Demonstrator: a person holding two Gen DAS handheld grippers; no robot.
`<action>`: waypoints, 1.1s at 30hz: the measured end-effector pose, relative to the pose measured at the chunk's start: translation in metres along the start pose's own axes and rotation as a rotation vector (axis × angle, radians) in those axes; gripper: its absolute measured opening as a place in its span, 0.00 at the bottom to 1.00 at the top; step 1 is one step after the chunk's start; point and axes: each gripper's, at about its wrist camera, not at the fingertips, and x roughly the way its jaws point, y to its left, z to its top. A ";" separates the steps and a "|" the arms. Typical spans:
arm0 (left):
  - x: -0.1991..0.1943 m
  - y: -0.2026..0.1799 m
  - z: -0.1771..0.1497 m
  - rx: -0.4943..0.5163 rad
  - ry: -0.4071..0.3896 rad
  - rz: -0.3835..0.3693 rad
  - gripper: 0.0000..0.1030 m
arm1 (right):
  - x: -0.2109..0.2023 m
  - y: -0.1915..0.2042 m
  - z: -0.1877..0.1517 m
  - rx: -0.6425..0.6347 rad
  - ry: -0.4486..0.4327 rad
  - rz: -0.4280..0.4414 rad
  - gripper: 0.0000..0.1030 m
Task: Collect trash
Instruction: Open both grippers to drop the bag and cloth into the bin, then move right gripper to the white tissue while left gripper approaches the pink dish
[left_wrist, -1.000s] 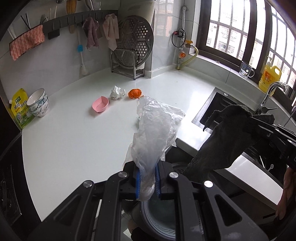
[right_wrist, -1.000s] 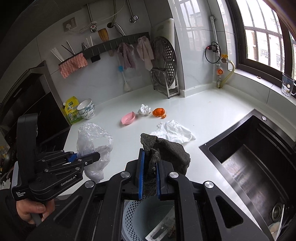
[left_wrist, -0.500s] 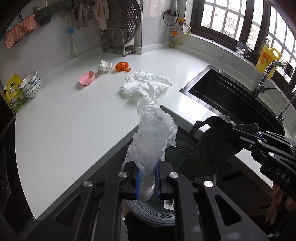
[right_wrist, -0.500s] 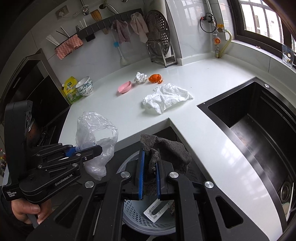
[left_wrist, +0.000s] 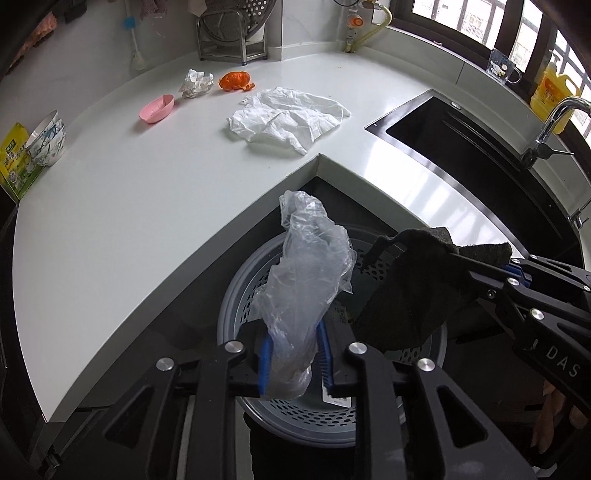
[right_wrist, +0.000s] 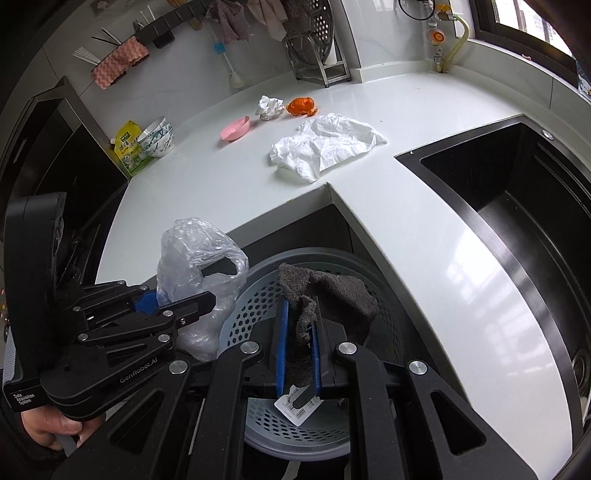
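My left gripper (left_wrist: 293, 363) is shut on a clear plastic bag (left_wrist: 306, 280) and holds it over a grey perforated trash basket (left_wrist: 236, 295) below the counter edge. My right gripper (right_wrist: 298, 350) is shut on a dark grey rag (right_wrist: 332, 295) above the same basket (right_wrist: 247, 314). The bag also shows in the right wrist view (right_wrist: 199, 266), and the rag in the left wrist view (left_wrist: 410, 291). On the white counter lie a crumpled white plastic sheet (left_wrist: 288, 118), a crumpled paper ball (left_wrist: 195, 83) and an orange peel (left_wrist: 234, 80).
A pink dish (left_wrist: 157, 108) sits near the paper ball. Stacked bowls (left_wrist: 46, 138) and a yellow-green packet (left_wrist: 14, 158) stand at the left counter end. A black sink (right_wrist: 517, 199) is at the right, with a faucet (left_wrist: 554, 118). A label card (right_wrist: 297, 406) lies in the basket.
Both grippers have pulled back from the counter and come down over the trash basket, still holding the bag and the rag. The left jaws have opened a little around the bag.
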 end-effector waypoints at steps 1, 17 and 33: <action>-0.001 0.002 0.001 -0.011 -0.007 0.005 0.44 | 0.002 -0.003 0.000 0.008 0.010 0.001 0.16; -0.014 0.009 0.008 -0.064 -0.031 0.030 0.62 | -0.004 -0.025 -0.006 0.082 0.051 0.007 0.49; -0.051 0.009 0.026 -0.103 -0.115 0.059 0.79 | -0.025 -0.025 0.015 0.057 0.027 0.041 0.62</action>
